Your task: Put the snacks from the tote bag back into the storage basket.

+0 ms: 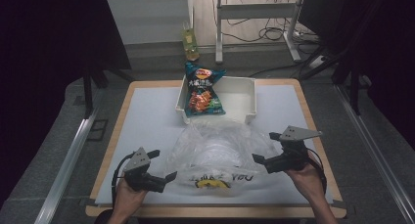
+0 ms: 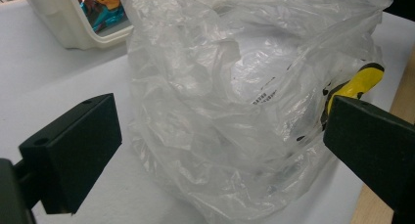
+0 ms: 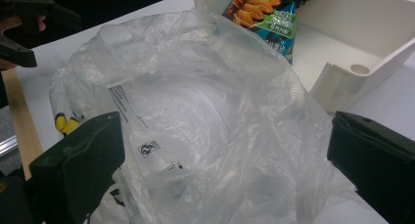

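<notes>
A crinkled clear plastic bag (image 1: 220, 153) (yellow print, probably a smiley) slumps near the table's (image 1: 147, 116) front edge between the spread left gripper (image 1: 163, 166) and spread right gripper (image 1: 266, 148).

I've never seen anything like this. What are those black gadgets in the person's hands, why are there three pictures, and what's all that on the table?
No robot here: a person holds a hand-operated two-jaw tool in each hand, the left gripper and the right gripper. One picture comes from a fixed camera above the table. The other two come from small cameras riding on each gripper, looking out between its black jaws.

On the table lies a crumpled clear plastic bag with yellow print. Behind it stands a white bin with a blue bag of chips leaning inside.

Nothing is held: both grippers are open, one at each side of the plastic bag.
</notes>
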